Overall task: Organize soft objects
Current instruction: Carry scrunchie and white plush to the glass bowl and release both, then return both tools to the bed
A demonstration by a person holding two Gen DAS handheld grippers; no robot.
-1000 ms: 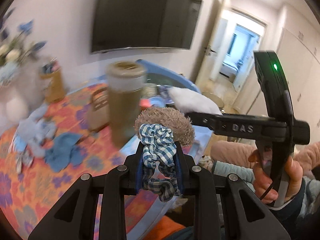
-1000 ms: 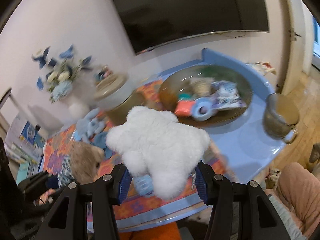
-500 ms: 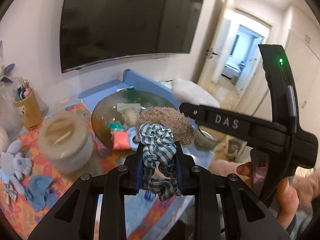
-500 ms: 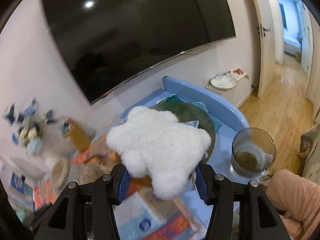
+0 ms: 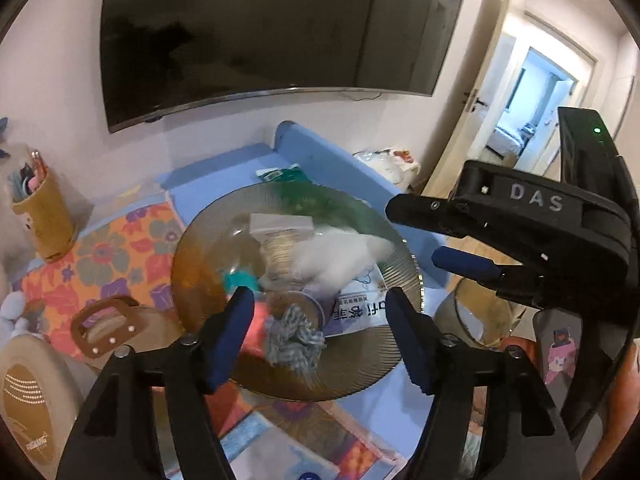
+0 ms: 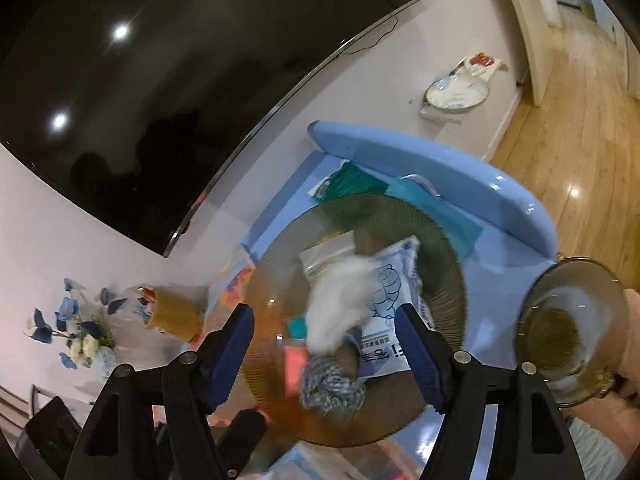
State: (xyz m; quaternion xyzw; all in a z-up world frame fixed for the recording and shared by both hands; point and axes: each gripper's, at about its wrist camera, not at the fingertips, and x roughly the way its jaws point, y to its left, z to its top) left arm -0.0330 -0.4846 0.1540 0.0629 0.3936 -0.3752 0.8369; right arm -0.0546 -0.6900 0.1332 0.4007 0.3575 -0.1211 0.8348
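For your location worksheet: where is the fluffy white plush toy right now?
In both wrist views the fluffy white plush toy is inside the ribbed amber glass bowl, above the blue checked scrunchie.

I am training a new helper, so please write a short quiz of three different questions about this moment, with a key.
1. True or false: the white plush is clamped in the right gripper.
2. Which container is under both grippers? A) cup B) glass dish C) basket
3. Fill in: the checked scrunchie is seen between the pads of the left gripper, and its jaws are ____.

Key: 1 false, the jaws are opening and the pads are apart from it; 2 B; 3 opening.
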